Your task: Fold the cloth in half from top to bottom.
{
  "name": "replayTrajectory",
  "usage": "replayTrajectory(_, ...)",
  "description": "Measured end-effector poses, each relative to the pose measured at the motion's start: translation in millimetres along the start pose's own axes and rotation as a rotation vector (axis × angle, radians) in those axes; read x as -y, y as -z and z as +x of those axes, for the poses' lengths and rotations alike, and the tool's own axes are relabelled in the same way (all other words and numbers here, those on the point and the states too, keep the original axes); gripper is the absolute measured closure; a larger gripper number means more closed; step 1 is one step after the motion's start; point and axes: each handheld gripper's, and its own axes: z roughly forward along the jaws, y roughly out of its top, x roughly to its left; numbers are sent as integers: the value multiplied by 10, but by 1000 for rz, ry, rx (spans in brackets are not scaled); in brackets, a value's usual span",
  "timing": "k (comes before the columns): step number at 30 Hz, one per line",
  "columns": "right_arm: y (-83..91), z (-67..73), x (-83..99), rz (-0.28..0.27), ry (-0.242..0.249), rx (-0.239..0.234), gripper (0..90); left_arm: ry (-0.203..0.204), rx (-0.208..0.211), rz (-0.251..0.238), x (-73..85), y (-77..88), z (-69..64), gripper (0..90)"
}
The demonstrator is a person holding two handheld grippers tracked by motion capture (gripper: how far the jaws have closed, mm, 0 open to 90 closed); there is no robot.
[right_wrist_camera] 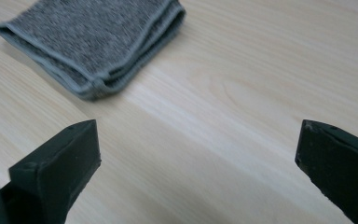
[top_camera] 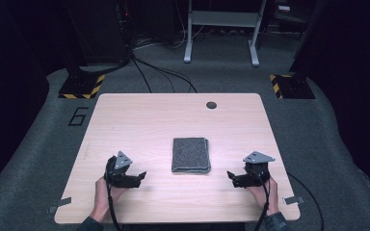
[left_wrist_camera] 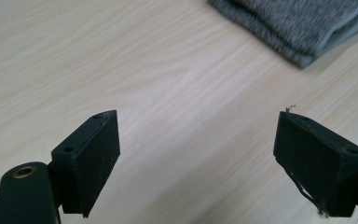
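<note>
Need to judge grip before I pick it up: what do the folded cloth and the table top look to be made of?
Cloth: grey, speckled, nubby pile with a stitched smooth edge, likely terry or microfibre; soft and matte. Table: pale wood grain, smooth with a slight sheen, probably laminate rather than solid wood.

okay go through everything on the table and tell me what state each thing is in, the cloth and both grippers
Grey cloth: folded flat into a stack, lying on the wooden table, untouched.
Left gripper: open, nothing between its jaws, apart from the cloth.
Right gripper: open wide, nothing between its jaws, apart from the cloth.
</note>
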Motion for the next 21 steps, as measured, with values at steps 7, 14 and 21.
replayTrajectory(7, 82, -306, 466, 68, -84, 18, 0, 79, -43, 31, 362, 112, 238, 140)
replayTrajectory(14, 70, -395, 632, 87, -96, 44, 15, 158, -101, 12, 615, 126, 354, 135)
replayTrajectory(21, 35, -407, 616, 90, -69, 19, 0, 188, -142, 16, 611, 116, 362, 124)
